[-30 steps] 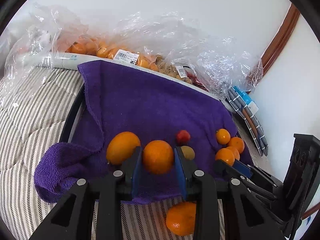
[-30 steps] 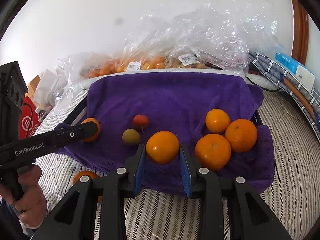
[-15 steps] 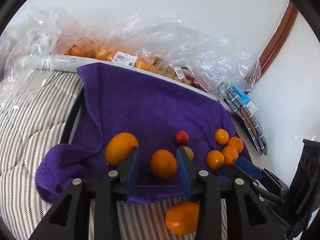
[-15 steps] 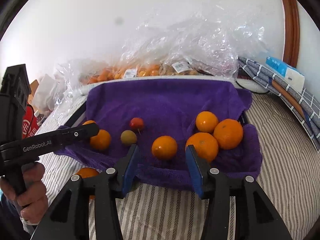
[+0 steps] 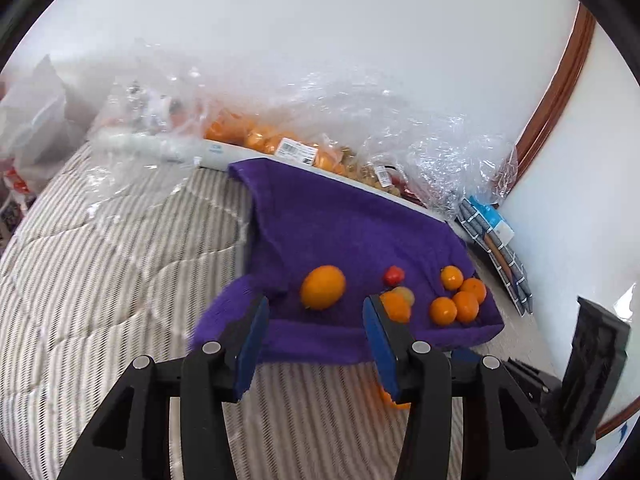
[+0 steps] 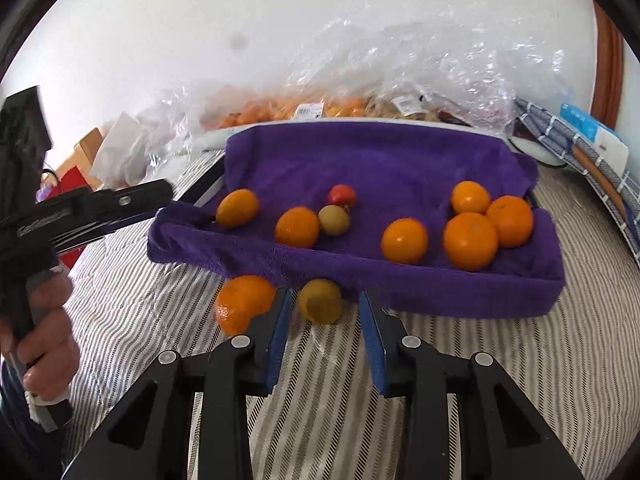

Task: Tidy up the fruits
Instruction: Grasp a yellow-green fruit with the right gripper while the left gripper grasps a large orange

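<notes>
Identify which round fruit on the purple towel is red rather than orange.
It is the small red fruit near the middle of the purple towel, just behind the greenish-yellow fruit. Every other round fruit on the towel is orange.

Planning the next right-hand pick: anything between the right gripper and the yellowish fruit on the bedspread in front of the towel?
Nothing visible. The yellowish fruit lies just beyond the open right gripper, in line with the gap between its fingers. The orange sits left of the left finger, outside that gap. The purple towel edge is behind the fruit.
</notes>
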`<state>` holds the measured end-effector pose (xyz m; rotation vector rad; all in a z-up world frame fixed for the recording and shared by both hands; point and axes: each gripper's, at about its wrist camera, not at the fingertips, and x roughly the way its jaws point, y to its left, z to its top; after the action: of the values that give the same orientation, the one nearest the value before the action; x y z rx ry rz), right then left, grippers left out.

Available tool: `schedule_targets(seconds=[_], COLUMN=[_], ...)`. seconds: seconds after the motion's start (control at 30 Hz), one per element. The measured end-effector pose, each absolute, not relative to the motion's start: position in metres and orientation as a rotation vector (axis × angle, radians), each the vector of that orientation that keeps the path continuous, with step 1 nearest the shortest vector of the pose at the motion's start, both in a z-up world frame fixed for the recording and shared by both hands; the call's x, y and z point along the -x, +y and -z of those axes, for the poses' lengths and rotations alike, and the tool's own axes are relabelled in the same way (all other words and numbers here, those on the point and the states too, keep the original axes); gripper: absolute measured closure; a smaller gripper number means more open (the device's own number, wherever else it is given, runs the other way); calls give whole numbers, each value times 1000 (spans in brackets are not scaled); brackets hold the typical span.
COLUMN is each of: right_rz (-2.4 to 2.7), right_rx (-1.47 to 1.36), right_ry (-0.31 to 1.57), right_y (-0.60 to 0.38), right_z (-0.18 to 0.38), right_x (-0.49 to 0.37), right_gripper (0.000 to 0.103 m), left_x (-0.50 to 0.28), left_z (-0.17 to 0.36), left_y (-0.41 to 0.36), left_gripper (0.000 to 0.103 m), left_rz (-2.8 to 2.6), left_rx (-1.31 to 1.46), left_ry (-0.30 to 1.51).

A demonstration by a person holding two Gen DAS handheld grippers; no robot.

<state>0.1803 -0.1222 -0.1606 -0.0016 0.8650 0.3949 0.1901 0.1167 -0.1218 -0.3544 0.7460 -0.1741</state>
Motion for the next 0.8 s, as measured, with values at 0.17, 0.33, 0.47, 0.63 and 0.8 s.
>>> schedule_targets(seconds=[0.17, 0.33, 0.47, 0.63, 0.8], right_rz=[-396, -410, -375, -343, -304], right_rx=[-38, -55, -41, -57, -44], right_ry=[964, 953, 903, 855, 834], right_y=[-119, -122, -136, -165, -188], right_z=[179, 181, 173, 154, 142], right_x=[-202, -203, -187, -172, -159], right_gripper=[68, 74, 74, 74, 74], left_x=[-184, -185, -184, -183, -186], left_z=[133, 140, 145, 150, 157], left_y=[131, 118, 95, 56, 29], left_gripper=[56, 56, 56, 56, 56], left_rz=[151, 205, 272, 377, 363], left_rx=[379, 351, 300, 268, 236], left_ry=[769, 793, 829, 878, 918])
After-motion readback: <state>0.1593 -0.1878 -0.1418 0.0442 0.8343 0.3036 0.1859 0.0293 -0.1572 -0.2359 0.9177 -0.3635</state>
